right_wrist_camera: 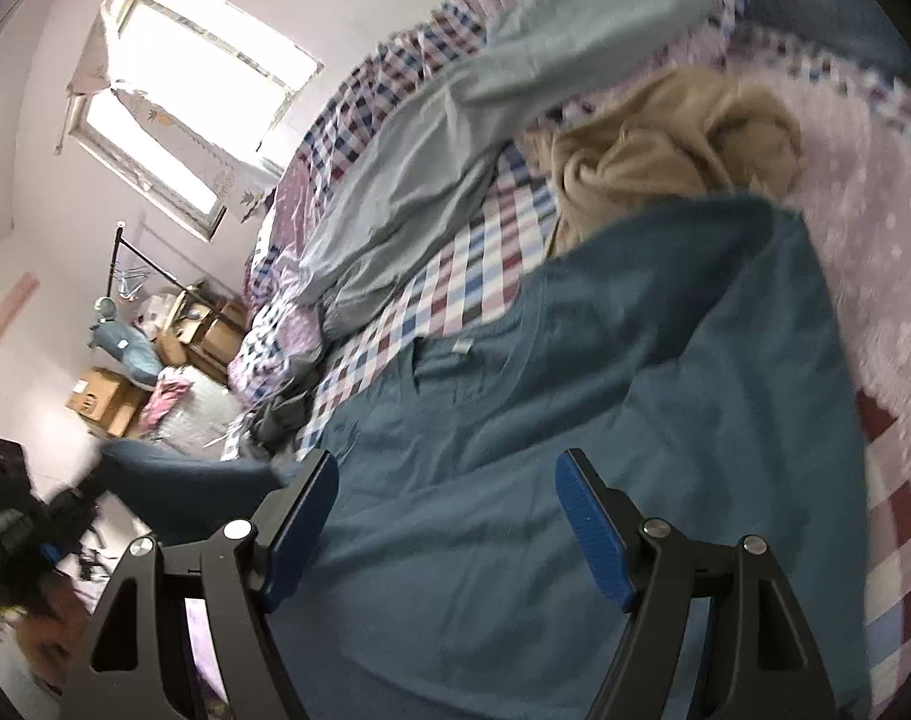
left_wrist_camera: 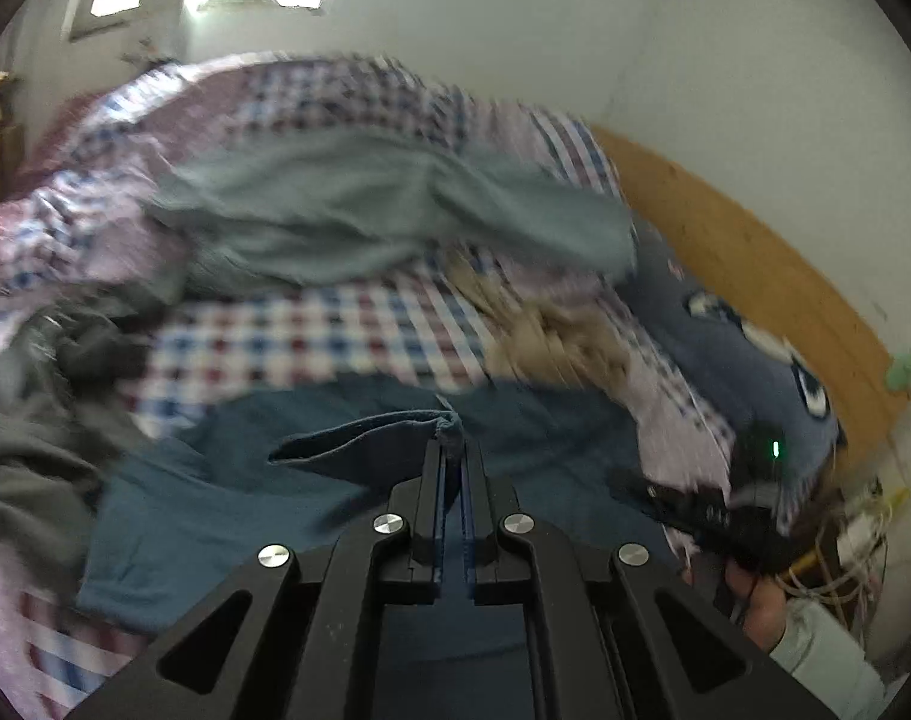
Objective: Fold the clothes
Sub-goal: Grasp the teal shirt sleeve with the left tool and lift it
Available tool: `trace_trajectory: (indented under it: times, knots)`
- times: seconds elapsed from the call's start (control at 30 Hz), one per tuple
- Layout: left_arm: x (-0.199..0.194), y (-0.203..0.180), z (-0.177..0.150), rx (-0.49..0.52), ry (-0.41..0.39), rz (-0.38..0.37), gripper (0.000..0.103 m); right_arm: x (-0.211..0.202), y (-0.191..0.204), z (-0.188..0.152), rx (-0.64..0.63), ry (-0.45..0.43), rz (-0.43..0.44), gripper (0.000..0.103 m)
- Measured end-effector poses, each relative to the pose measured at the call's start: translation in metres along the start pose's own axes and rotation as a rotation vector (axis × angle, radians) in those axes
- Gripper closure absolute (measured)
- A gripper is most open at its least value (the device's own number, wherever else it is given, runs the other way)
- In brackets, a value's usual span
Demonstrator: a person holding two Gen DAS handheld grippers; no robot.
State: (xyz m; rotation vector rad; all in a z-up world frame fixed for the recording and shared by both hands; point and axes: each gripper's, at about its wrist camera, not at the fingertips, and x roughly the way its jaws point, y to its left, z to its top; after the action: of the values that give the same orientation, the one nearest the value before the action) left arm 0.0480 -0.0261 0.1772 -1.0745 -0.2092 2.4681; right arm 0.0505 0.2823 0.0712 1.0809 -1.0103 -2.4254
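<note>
Left gripper (left_wrist_camera: 452, 450) pinched on a sleeve end of teal garment (left_wrist_camera: 227, 516), lifted off checked bedding (left_wrist_camera: 311, 324). Right gripper (right_wrist_camera: 446, 519) spread wide over garment's body, holding nothing. Judged mid-fold: sleeve due inward, toward 12 o'clock. Grey-green garment (left_wrist_camera: 347, 204) farther back, tan garment (right_wrist_camera: 677, 138) at 1 o'clock. No containers discernible on bed.

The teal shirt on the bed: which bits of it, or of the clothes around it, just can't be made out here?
- Teal shirt: left wrist view, near hem hidden behind the left tool, shut on a sleeve.
- Same shirt, right wrist view: lower edge cut off by the frame and the open right tool.
- Grey-green garment: motion blur; type unclear.
- Tan garment: crumpled; shape unclear.
- Dark heap: blurred, cut by the left edge.
</note>
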Motion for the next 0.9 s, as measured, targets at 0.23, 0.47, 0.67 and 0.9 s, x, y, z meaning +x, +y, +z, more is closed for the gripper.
trace_trajectory:
  times: [0.23, 0.47, 0.67, 0.9]
  knots:
    - [0.045, -0.030, -0.028, 0.031, 0.106, -0.015, 0.100, 0.025, -0.014, -0.016, 0.158, 0.211, 0.191, 0.024]
    - [0.082, -0.057, -0.094, 0.236, 0.146, 0.017, 0.100, 0.053, -0.018, -0.025, 0.166, 0.309, 0.142, 0.024]
    - [0.117, -0.065, -0.154, 0.335, 0.179, 0.029, 0.100, 0.069, 0.013, -0.029, -0.059, 0.314, 0.042, 0.024]
    - [0.110, -0.048, -0.159, 0.212, 0.102, -0.032, 0.100, 0.085, 0.067, -0.052, -0.385, 0.272, -0.029, 0.024]
